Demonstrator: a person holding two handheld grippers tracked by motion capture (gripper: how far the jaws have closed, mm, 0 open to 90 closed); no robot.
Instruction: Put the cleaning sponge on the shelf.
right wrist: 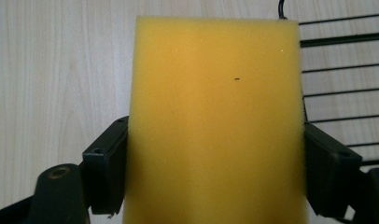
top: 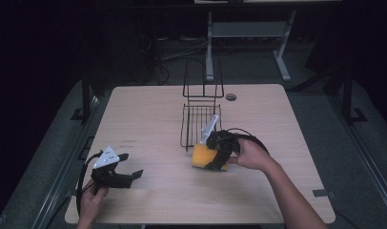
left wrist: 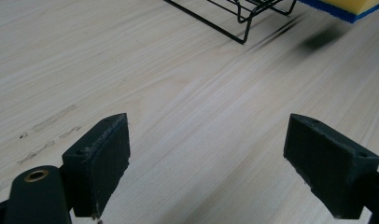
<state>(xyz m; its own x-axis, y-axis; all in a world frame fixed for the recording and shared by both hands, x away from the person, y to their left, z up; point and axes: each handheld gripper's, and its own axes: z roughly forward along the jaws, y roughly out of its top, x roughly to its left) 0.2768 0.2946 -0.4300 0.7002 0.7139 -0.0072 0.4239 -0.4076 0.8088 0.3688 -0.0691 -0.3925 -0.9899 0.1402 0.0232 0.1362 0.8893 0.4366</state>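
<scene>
A pale wood worktop (top: 148,114) stands in a dark room. The right gripper (top: 211,160) has its jaws clamped on a yellow sponge (right wrist: 215,121), held just beside the near edge of a black wire rack (top: 199,121). The left gripper (top: 132,175) hangs near the worktop's front left, jaws spread and holding nothing.

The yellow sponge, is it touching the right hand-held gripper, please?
Touching: the right gripper view shows the yellow sponge pressed between both jaws of the right hand-held gripper.

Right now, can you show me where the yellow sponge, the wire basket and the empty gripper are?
yellow sponge (right wrist: 215,121), right gripper view, middle of its yellow face.
wire basket (top: 199,120), high view, its wire floor.
left gripper (left wrist: 206,163), left gripper view, midway between its open jaws.
</scene>
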